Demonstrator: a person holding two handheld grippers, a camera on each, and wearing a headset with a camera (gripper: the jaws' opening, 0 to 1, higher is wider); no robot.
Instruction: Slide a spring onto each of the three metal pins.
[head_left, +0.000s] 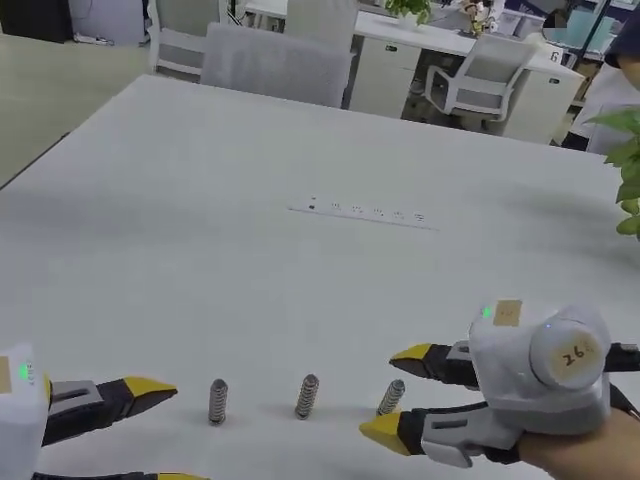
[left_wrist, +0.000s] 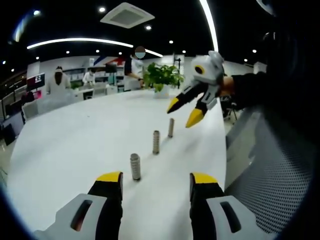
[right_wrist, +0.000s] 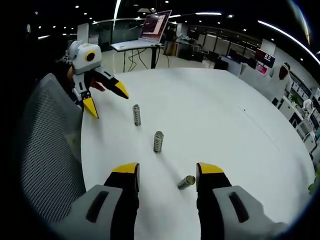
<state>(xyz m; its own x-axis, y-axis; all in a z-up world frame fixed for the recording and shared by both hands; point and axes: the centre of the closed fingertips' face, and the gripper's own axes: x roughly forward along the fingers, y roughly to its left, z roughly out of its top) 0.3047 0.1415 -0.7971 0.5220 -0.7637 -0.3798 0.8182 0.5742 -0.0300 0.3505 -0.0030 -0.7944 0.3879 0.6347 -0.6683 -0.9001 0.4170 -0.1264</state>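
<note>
Three metal springs stand in a row near the white table's (head_left: 250, 200) front edge: the left spring (head_left: 218, 402), the middle spring (head_left: 307, 396) and the right spring (head_left: 391, 397). The right spring (right_wrist: 186, 182) leans over, its open end showing. My right gripper (head_left: 385, 391) is open, with its yellow-tipped jaws on either side of that leaning spring, not touching it. My left gripper (head_left: 178, 432) is open at the bottom left, just short of the left spring (left_wrist: 135, 166). Pins are hidden inside the coils.
A flush socket strip (head_left: 365, 212) lies mid-table. Grey office chairs (head_left: 480, 75) and desks stand beyond the far edge, and a plant (head_left: 628, 170) is at the right. A mesh chair back (right_wrist: 47, 150) sits close to the table's near edge.
</note>
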